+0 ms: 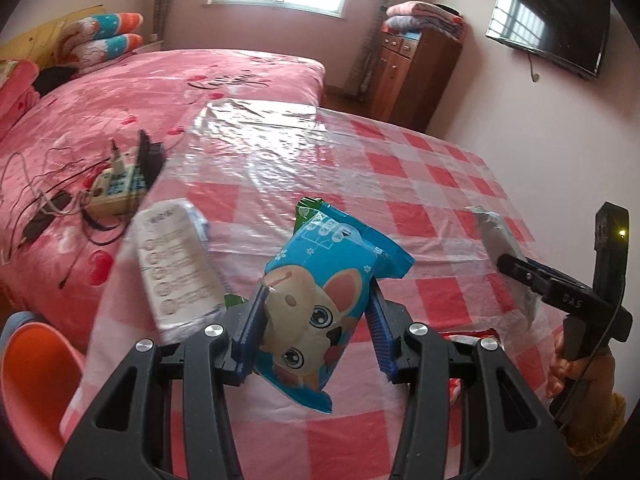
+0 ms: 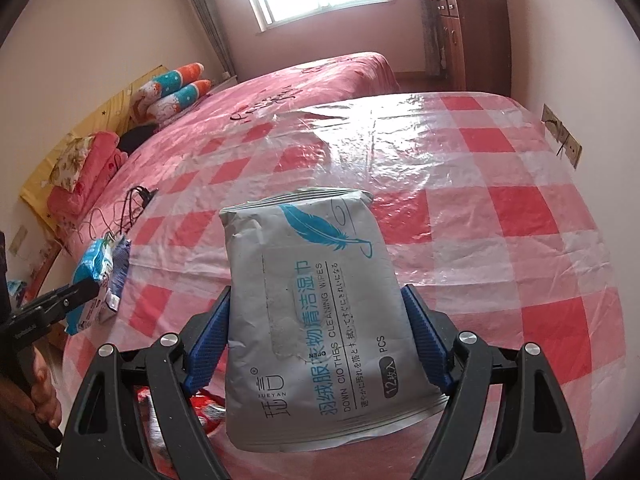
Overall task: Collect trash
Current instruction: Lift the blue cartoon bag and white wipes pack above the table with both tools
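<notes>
1. Left wrist view: left gripper (image 1: 316, 320) pinches a blue cartoon snack bag (image 1: 320, 304), lifted clear of the checked table (image 1: 440, 168).
2. Right gripper (image 2: 316, 344) clamps a grey wipes pack (image 2: 316, 320) across its width, also held off the cloth.
3. Step, as judged: both items picked, carry phase. Next move needs a bin; none is clearly in view. The orange seat (image 1: 36, 364) at table edge is probably not it.
4. Left on table: white packet (image 1: 176, 264), plus red wrapper (image 2: 204, 408) under the right gripper.
5. Clutter: power strip and cables (image 1: 116, 188) on the bed (image 1: 160, 92), just beside the left hand's path.
</notes>
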`<action>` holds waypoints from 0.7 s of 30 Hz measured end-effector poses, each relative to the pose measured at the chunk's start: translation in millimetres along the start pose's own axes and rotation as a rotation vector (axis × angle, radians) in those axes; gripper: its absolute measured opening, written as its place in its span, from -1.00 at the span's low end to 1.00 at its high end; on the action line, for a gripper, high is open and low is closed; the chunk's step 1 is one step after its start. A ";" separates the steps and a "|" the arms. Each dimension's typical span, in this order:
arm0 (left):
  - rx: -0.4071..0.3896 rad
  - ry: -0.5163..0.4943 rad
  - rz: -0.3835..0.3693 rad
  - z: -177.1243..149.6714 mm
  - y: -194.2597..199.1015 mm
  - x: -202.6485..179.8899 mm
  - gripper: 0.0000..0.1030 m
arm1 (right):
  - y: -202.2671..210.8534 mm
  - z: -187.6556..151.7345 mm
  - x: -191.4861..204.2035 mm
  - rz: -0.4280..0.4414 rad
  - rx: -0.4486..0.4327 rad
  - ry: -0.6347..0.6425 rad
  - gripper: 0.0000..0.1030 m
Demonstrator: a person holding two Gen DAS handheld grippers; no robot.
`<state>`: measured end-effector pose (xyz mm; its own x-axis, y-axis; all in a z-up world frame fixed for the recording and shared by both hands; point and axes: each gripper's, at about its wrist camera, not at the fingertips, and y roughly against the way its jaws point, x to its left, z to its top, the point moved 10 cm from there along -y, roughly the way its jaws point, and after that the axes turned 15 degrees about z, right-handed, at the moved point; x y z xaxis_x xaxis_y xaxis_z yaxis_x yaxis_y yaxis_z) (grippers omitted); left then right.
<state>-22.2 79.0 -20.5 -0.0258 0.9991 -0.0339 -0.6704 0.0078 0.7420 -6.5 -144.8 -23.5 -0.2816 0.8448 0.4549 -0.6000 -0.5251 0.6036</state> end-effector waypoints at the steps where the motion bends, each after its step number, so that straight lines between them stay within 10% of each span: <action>1: 0.000 0.008 0.005 -0.2 1.5 4.0 -0.06 | 0.2 0.6 2.6 0.005 -0.003 -0.004 0.57; 21: -0.043 0.119 0.198 -15.9 30.2 114.2 -0.06 | -14.6 -1.1 88.9 0.135 0.018 0.022 0.57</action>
<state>-57.2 192.7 -12.6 -0.2457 0.9689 0.0294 -0.6744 -0.1927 0.7128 -23.6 -61.9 7.5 -0.3757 0.7680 0.5186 -0.5421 -0.6360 0.5492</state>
